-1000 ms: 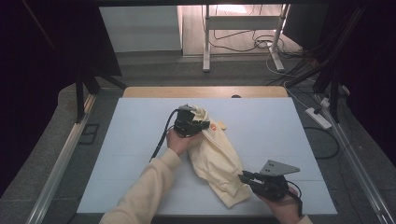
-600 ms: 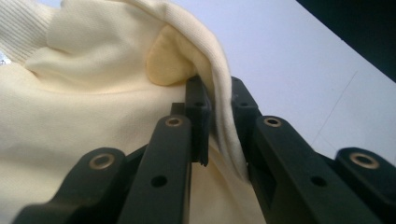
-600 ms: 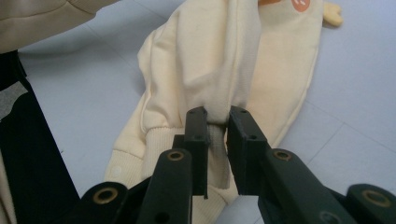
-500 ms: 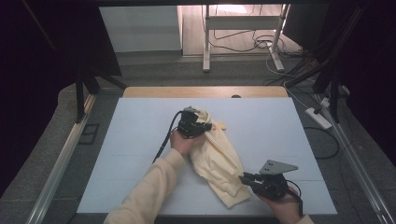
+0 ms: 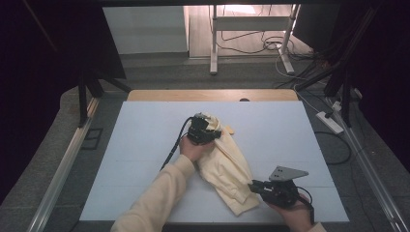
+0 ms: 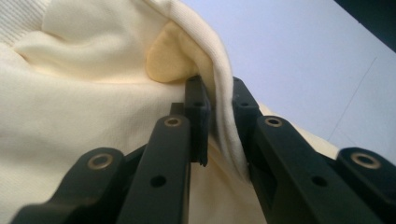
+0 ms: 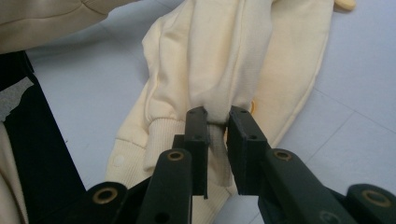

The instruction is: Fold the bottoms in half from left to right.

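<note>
A cream-yellow sweatshirt [image 5: 226,166] lies bunched on the pale blue table top [image 5: 145,145], running from the middle toward the near right. My left gripper [image 5: 209,126] is at its far end, shut on a ribbed edge of the cloth [image 6: 223,109]. At the near end my right gripper [image 5: 252,186] is shut on a fold of the sweatshirt [image 7: 217,128] beside the ribbed hem [image 7: 161,133]. The left sleeve of the person [image 5: 159,195] matches the cloth in colour.
A wooden strip [image 5: 212,94] borders the table's far edge. Metal rails [image 5: 63,164] run along both sides. Cables and a power strip [image 5: 329,122] lie on the floor at the right. Stand legs [image 5: 212,38] rise beyond the table.
My left gripper has shifted slightly right and farther away with the cloth end in it. The right gripper has stayed in place, holding the near end.
</note>
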